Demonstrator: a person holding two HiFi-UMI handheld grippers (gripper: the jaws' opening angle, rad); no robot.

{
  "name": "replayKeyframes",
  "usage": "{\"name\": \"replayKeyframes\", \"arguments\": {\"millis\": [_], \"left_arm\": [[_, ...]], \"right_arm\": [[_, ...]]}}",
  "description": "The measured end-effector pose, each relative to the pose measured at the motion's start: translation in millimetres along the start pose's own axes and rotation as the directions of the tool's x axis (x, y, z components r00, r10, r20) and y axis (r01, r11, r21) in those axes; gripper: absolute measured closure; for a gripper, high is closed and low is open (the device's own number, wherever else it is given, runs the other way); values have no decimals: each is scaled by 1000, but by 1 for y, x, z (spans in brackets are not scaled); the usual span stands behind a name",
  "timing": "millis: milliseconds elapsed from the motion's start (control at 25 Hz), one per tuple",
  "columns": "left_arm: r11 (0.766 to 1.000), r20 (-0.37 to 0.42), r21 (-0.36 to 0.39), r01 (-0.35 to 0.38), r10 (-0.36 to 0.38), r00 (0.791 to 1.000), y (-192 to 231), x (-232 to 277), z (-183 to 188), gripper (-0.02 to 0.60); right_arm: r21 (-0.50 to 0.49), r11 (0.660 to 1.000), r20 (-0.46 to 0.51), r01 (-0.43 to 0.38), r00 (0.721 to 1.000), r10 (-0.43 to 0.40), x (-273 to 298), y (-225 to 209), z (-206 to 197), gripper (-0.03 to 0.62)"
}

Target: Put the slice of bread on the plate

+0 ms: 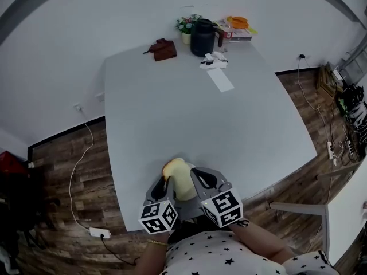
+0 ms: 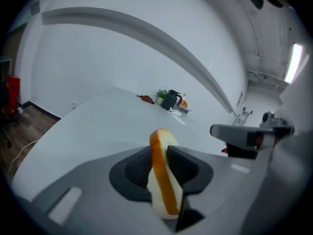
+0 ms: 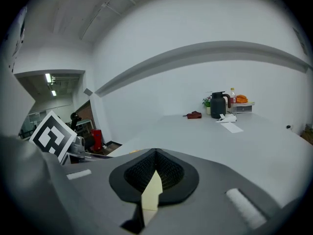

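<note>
The slice of bread [image 1: 179, 178], pale with an orange-brown crust, is held just above the near edge of the grey table [image 1: 189, 113]. My left gripper [image 1: 167, 180] is shut on it. In the left gripper view the bread [image 2: 164, 175] stands edge-on between the two dark pads of that gripper [image 2: 161, 153]. My right gripper [image 1: 198, 175] is close against the bread's right side. In the right gripper view this gripper [image 3: 156, 168] has its jaws together, with a pale yellowish sliver [image 3: 150, 195] in the slit below. No plate shows in any view.
At the table's far end stand a black jug [image 1: 202, 37], a small potted plant [image 1: 186, 26], a brown object [image 1: 163, 49], white papers [image 1: 220, 79] and an orange item on books [image 1: 237, 22]. A chair [image 1: 298, 211] stands at the right. Cables and a power strip [image 1: 98, 232] lie on the wood floor.
</note>
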State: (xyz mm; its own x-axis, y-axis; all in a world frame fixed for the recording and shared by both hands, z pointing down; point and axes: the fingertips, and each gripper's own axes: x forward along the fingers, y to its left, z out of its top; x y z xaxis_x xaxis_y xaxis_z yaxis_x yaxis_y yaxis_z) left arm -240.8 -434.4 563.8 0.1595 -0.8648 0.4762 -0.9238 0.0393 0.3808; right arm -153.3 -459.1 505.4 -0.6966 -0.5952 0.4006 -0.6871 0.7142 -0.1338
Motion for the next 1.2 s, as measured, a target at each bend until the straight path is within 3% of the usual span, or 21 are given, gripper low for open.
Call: {"name": "replayKeyframes", "arguments": {"millis": [200,400,520,920,1200], "left_arm": [[995,-30,43,-86,87,996,16,9,-8,472],[967,-53,142,-211,221,974,38,17,-15,472],[957,-42,147,-251,260,965,42,14,-11,473],[983,6,66,-172,172,985,11,-26,16,550],[986,9,124,-116,116,993,-12,-61,11,572]], "right_arm": [[2,1000,-18,-17,1000,17,9,0,-4,595],[-10,999,-17,-46,999,46,12,9,-5,595],[-17,998,-13,-60,998,60,12,12,-4,595],[-27,997,-9,-70,998,70,3,26,-6,595],[-41,996,-8,-77,997,77,-17,48,-18,595]]}}
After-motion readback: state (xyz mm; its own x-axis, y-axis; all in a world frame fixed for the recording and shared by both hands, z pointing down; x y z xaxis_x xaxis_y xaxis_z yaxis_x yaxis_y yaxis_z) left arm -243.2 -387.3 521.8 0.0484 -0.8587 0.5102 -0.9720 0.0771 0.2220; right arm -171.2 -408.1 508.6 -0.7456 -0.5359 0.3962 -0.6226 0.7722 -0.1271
